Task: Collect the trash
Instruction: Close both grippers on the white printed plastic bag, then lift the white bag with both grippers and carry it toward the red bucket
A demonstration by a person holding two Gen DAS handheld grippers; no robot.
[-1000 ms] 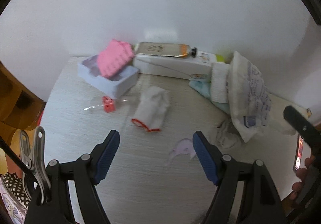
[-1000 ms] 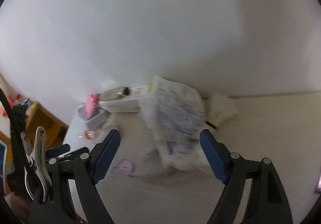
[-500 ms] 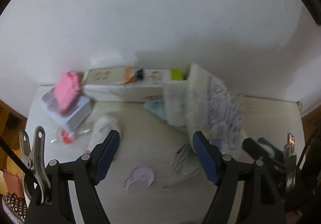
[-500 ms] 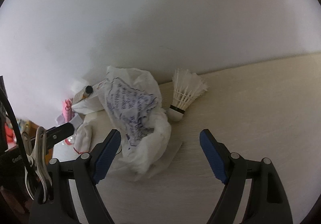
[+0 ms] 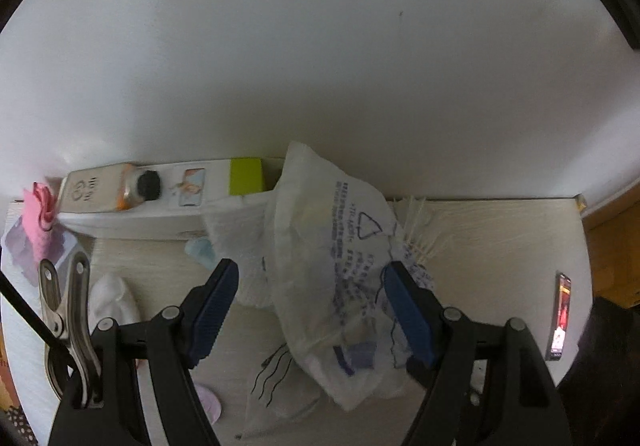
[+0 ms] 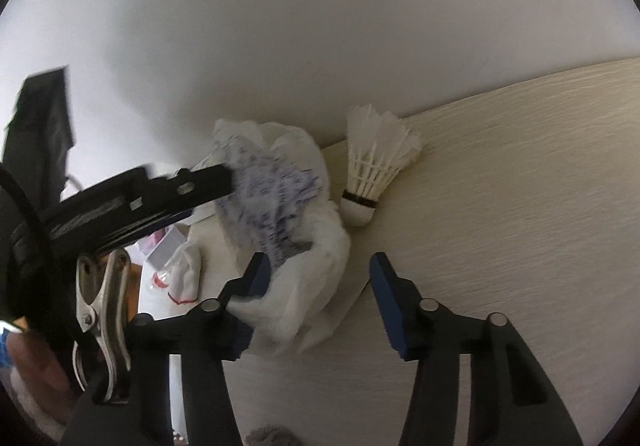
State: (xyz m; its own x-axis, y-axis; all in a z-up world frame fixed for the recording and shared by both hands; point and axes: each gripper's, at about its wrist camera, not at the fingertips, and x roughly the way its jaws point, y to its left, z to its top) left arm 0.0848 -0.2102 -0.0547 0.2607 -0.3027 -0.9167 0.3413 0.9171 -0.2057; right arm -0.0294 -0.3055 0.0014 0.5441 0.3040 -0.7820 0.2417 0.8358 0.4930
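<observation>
While right gripper (image 6: 316, 298) jaws were closing around lower end of plastic bag (image 6: 288, 230), I kept left gripper (image 5: 308, 310) wide, straddling same bag on table (image 6: 520, 206) against wall; shuttlecock (image 6: 372, 170) just beside bag

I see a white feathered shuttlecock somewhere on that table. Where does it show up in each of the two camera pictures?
Left wrist view: only the feather tips of the shuttlecock show, right of centre, behind the plastic bag.
Right wrist view: in full, upper centre-right, beside the bag.
Shared landmark: that printed white plastic bag.
</observation>
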